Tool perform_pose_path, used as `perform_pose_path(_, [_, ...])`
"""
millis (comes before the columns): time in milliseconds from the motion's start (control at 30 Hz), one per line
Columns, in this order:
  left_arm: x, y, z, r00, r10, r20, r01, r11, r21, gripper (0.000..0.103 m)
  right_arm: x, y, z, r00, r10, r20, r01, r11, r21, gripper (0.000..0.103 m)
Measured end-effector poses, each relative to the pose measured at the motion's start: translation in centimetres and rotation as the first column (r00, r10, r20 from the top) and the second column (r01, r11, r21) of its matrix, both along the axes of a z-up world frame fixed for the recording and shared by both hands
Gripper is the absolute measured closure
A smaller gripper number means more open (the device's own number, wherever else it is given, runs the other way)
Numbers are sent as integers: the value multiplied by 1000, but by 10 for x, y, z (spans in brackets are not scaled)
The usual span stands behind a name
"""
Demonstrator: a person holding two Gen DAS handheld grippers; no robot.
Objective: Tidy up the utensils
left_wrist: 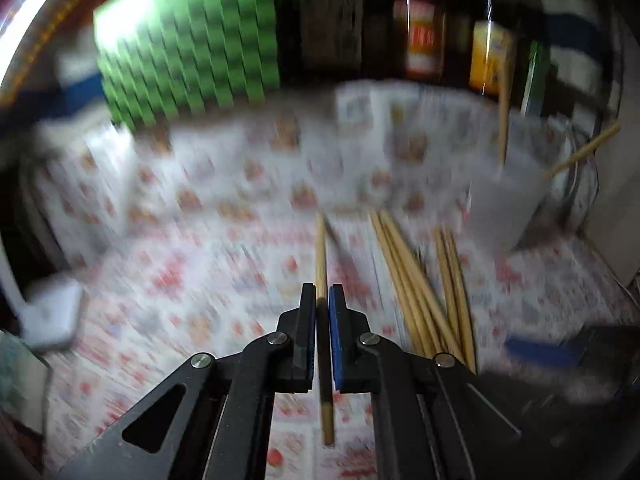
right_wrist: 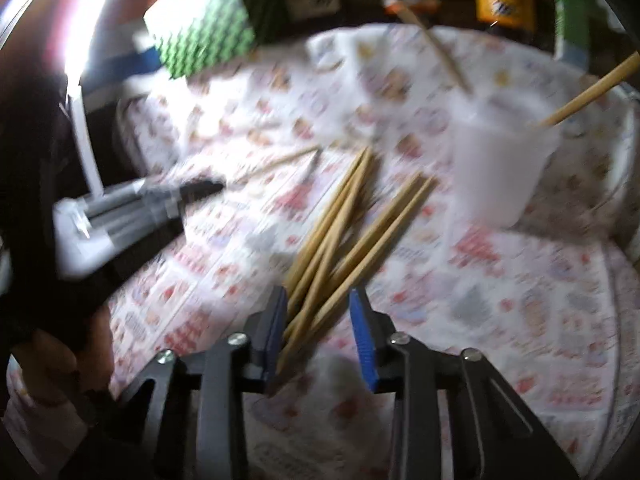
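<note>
A: On the patterned cloth, L gripper is clamping one chopstick, jaws nearly together w/ the stick pinched between the pads. Stick is running lengthwise through the jaws, one end sticking out fwd over the cloth, other end showing below the pads.

B: R gripper?

A: Standing wide open, gripping nothing. Loose chopsticks are lying between its fingers, near ends reaching the left pad; contact, can't tell, too blurred.

B: Where is the pile sitting?

A: Mid-cloth, sticks fanning and crossing each other. In the L view the same pile is lying just right of the held stick.

B: Cup?

A: White cup is standing upright toward the far right edge of the cloth, two chopsticks leaning out of it. Well apart from both grippers.

B: Background?

A: Green patterned box at far left edge, bottles along the far edge. Both frames motion-blurred.
</note>
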State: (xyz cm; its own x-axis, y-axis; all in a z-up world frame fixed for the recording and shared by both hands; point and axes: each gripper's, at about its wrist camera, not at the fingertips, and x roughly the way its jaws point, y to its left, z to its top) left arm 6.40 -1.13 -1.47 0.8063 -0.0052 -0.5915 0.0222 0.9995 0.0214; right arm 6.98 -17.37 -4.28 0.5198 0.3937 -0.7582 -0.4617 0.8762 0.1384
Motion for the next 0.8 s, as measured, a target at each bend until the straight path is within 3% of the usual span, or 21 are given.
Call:
perform_pose_path(167, [-16, 18, 21, 991, 31, 129, -20, 996, -90, 98, -12, 15, -9, 999, 33, 5, -33, 998, -61, 80])
perform_pose_path(333, [-25, 23, 34, 969, 73, 234, -46, 992, -115, 98, -12, 18, -16, 999, 32, 2, -31, 994, -107, 87])
perform_pose_path(467, [-30, 26, 42, 959, 85, 269, -54, 991, -121, 98, -6, 15, -15, 1000, 15, -20, -17, 996, -91, 90])
perform_pose_path(633, [-31, 25, 42, 955, 90, 284, -64, 993, -100, 98, -7, 14, -11, 1000, -13, 19, 15, 994, -109, 97])
perform_pose_path(800, [-40, 29, 46, 938, 103, 330, -64, 990, -127, 98, -9, -4, 8, 995, -66, 68, 68, 997, -28, 99])
